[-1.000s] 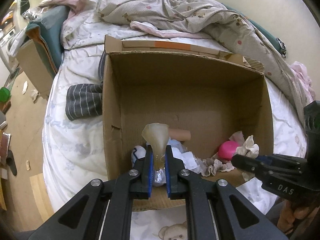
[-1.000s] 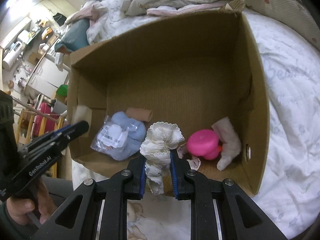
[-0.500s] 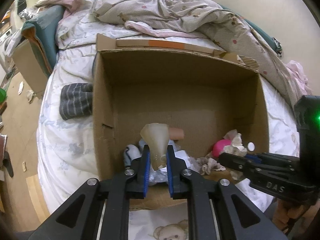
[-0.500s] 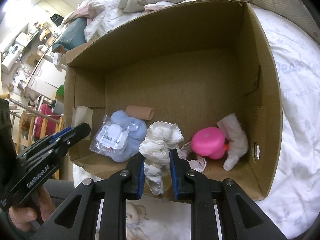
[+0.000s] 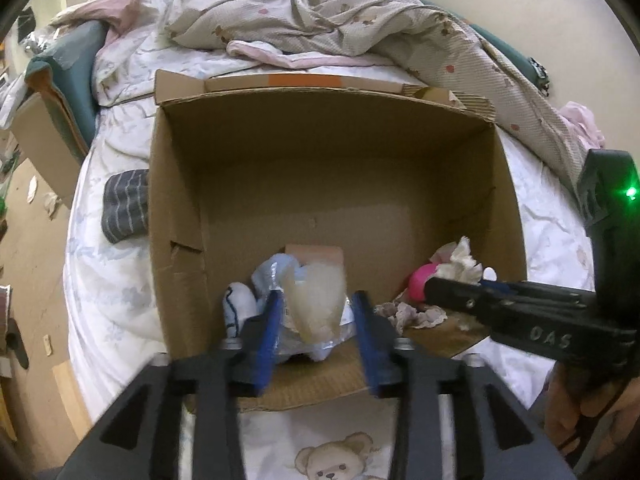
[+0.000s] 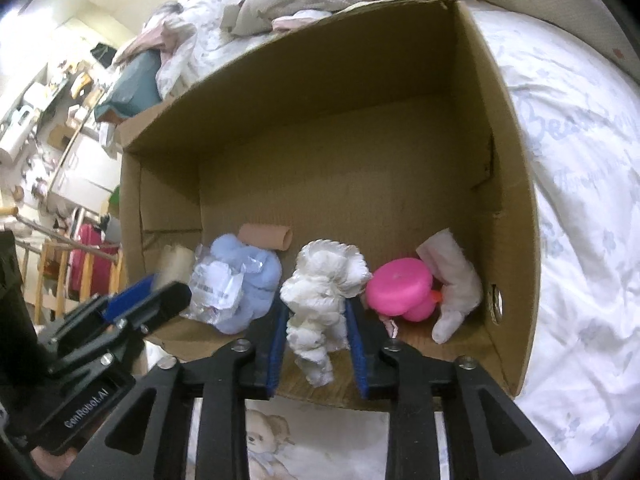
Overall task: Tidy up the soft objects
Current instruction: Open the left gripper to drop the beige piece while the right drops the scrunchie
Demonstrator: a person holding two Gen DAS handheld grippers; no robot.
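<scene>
An open cardboard box point(image 5: 328, 152) lies on the bed, also in the right wrist view point(image 6: 360, 128). My left gripper point(image 5: 318, 320) is open at the box's near edge; a beige translucent soft piece point(image 5: 318, 300) sits loose between its jaws. My right gripper point(image 6: 316, 328) is open too, with a white frilly cloth point(image 6: 324, 284) loose between its jaws. Inside the box lie a light blue plush in a plastic bag point(image 6: 236, 284), a pink round toy point(image 6: 400, 288), a white sock-like piece point(image 6: 452, 280) and a tan roll point(image 6: 266, 236).
A crumpled beige quilt point(image 5: 360, 28) lies behind the box. A striped grey cloth point(image 5: 124, 208) lies left of the box. The bed sheet point(image 6: 580, 200) spreads to the right. The floor and furniture are at the far left point(image 5: 24, 240).
Both grippers have opened: the left let go of the beige piece, the right let go of the white frilly cloth. Both items now sit lower at the box's near edge.
</scene>
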